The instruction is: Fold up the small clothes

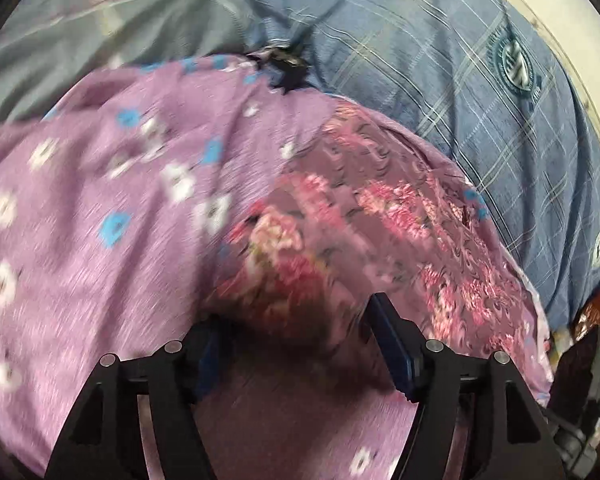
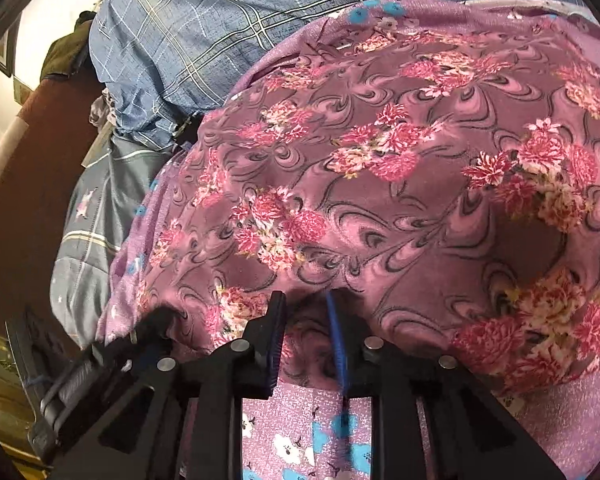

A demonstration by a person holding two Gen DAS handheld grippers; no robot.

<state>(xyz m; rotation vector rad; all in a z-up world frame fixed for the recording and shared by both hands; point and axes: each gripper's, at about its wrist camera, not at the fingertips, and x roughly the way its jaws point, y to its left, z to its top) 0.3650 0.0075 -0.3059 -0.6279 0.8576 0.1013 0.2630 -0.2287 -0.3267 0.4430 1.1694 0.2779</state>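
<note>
Behind the floral garment (image 2: 380, 168), pinched by the right tool (image 2: 306, 304), lies a blue plaid pillow (image 2: 188, 32).

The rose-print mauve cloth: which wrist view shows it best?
The right wrist view. There the rose-print cloth fills most of the frame in sharp focus, swirls and flower clusters clear, spread over the purple daisy-print fabric. The left wrist view shows only part of it, motion-blurred, ahead of the left hand-held gripper.
</note>
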